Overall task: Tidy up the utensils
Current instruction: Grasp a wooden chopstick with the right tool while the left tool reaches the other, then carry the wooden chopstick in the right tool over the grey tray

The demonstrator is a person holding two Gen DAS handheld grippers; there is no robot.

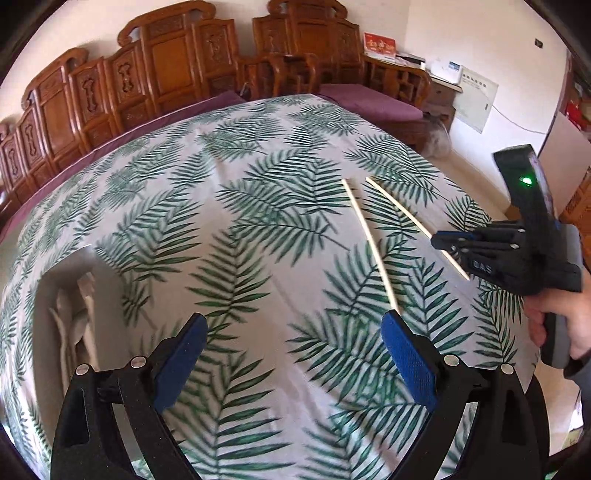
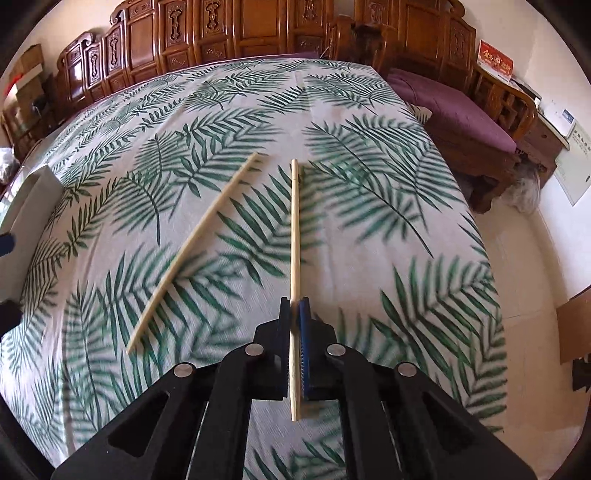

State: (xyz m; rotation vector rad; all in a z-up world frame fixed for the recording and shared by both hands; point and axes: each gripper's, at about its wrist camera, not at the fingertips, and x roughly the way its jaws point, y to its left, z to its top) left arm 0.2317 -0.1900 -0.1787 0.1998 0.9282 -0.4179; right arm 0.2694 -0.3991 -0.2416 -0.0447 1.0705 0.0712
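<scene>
Because the right claw (image 2: 294,306) pinches one thin pale wooden chopstick (image 2: 294,229) near its rear end, its long forward stretch could pivot or slip onto the leaf-print bench cloth (image 2: 369,229), beside its twin (image 2: 192,254) lying left, while the left claw (image 1: 291,354) gapes empty.

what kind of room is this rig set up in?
Likely a home living room, not a lab: carved wooden bench seating with purple cushions lines the walls, and the table wears a palm-leaf tablecloth with chopsticks on it.
</scene>
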